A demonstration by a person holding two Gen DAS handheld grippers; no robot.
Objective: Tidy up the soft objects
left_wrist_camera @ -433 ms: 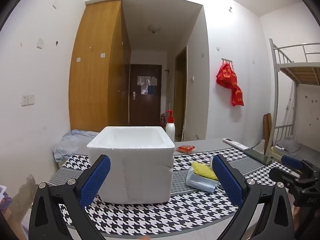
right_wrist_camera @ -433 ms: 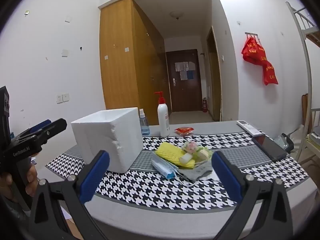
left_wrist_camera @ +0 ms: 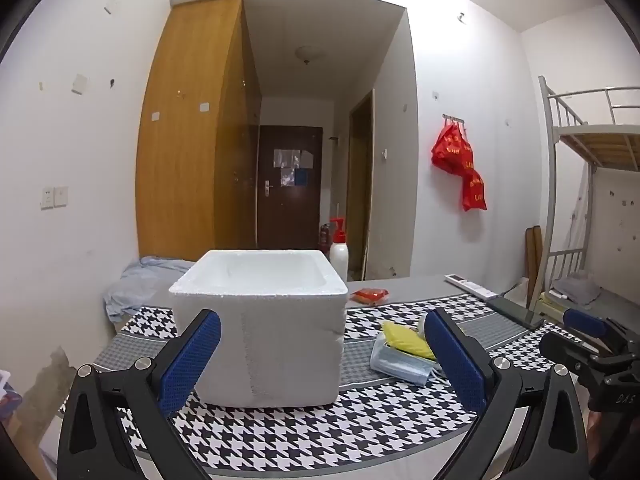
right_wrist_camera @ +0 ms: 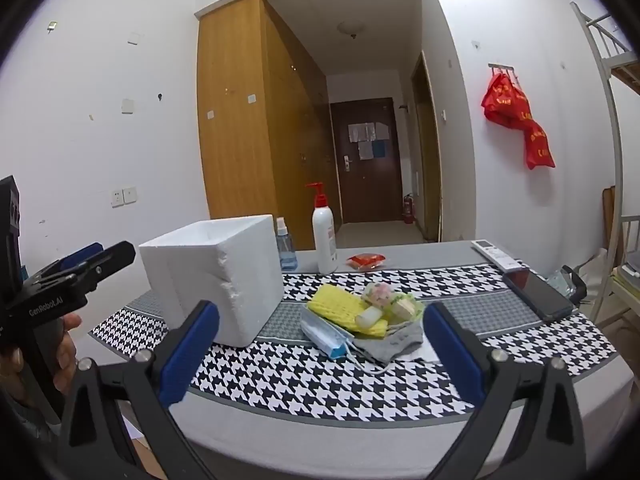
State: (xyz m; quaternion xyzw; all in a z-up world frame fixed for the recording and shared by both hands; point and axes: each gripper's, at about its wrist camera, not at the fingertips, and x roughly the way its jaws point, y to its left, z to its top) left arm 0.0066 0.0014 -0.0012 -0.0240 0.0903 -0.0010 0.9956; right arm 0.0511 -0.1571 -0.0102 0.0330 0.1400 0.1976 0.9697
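A white foam box [left_wrist_camera: 260, 320] [right_wrist_camera: 218, 272] stands open-topped on the houndstooth tablecloth [left_wrist_camera: 320, 436]. To its right lies a pile of soft things: a yellow knitted cloth [right_wrist_camera: 344, 310] [left_wrist_camera: 406, 340], a pack of blue face masks [right_wrist_camera: 324, 336] [left_wrist_camera: 396, 362], a grey sock [right_wrist_camera: 394, 342] and a small pastel plush toy [right_wrist_camera: 386, 300]. My left gripper [left_wrist_camera: 320, 356] is open and empty, in front of the box. My right gripper [right_wrist_camera: 320, 354] is open and empty, short of the pile. Each gripper shows at the edge of the other's view.
A white pump bottle [right_wrist_camera: 324, 240], a blue spray bottle [right_wrist_camera: 285, 250] and a red packet [right_wrist_camera: 366, 260] stand behind the box. A remote [right_wrist_camera: 496, 254] and a dark phone [right_wrist_camera: 538, 294] lie at the right. A bunk bed [left_wrist_camera: 588, 184] is to the right.
Both grippers have stayed open and have barely moved; the views are nearly the same.
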